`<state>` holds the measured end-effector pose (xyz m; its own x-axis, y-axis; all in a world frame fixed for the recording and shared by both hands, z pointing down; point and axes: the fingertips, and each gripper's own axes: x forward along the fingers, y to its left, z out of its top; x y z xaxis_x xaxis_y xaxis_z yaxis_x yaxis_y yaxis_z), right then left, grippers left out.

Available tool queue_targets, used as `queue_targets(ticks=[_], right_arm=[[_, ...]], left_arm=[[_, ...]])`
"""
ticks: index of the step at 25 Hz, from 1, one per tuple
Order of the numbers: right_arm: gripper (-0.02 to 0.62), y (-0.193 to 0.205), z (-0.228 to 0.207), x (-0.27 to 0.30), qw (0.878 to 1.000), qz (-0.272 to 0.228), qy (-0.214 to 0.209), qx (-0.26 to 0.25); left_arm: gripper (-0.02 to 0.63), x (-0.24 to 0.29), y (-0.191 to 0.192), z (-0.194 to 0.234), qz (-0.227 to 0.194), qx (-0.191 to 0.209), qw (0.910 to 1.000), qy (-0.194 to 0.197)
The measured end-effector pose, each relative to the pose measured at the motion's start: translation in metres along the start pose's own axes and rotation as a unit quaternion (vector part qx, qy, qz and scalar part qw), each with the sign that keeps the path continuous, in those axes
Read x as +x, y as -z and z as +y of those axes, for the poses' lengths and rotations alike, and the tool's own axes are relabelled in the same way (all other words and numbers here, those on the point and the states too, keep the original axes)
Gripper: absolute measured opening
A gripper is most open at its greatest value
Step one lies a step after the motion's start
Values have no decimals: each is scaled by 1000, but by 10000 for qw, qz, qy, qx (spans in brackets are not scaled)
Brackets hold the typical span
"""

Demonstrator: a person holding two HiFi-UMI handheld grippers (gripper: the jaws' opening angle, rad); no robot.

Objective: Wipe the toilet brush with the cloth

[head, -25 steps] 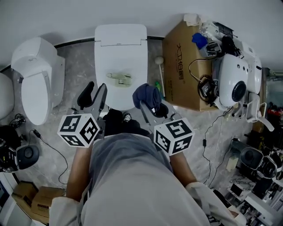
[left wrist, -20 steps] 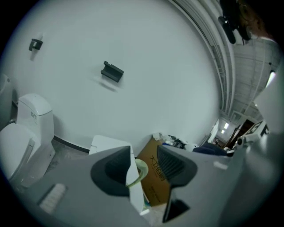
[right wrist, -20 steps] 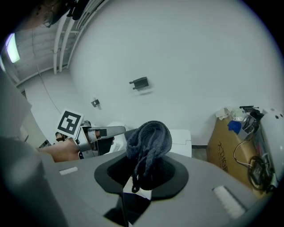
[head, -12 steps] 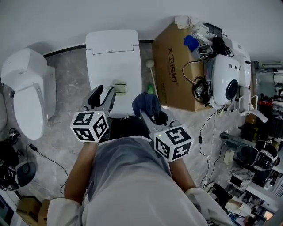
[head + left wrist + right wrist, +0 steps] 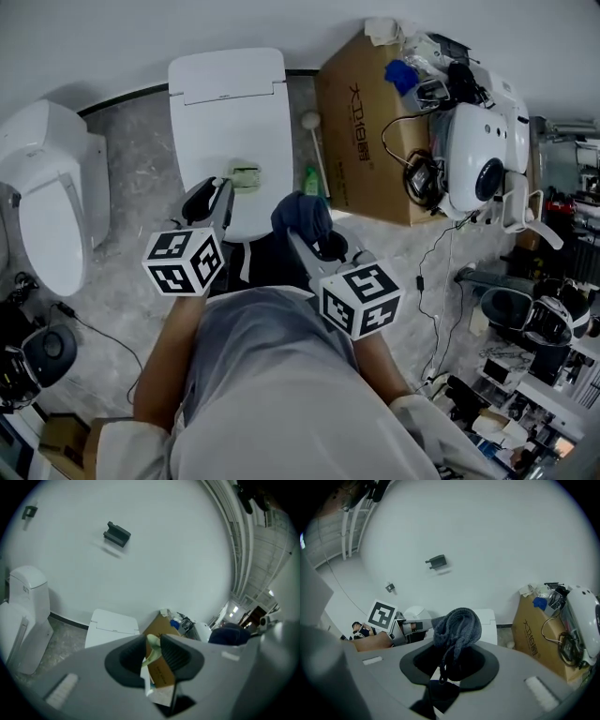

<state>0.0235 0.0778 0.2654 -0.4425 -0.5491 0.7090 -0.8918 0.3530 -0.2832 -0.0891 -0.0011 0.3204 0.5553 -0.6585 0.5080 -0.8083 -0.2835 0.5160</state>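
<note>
Brush and cloth both gripped; wiping not begun

Left gripper is closed on the pale green toilet brush over the toilet lid's front half. Right gripper clamps the dark blue cloth near the brush, not touching it.

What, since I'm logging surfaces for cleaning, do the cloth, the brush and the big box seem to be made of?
The cloth looks like dark blue-grey knitted fabric, matte; ribbed loops show. The brush is pale green and smooth, probably plastic, though little of it shows. The box looks like brown cardboard, matte, judging by its colour and printed side.
</note>
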Motion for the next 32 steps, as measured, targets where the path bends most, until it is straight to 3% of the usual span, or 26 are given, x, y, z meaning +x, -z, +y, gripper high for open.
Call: queue_targets(ticks=[15, 32], right_arm=[[95, -7, -28, 24, 9983, 333, -439, -183], [89, -12, -74, 96, 9890, 327, -1366, -458]], left_arm=[[0, 5, 0, -4, -225, -472, 9986, -126], [0, 10, -3, -2, -344, -679, 9957, -526]])
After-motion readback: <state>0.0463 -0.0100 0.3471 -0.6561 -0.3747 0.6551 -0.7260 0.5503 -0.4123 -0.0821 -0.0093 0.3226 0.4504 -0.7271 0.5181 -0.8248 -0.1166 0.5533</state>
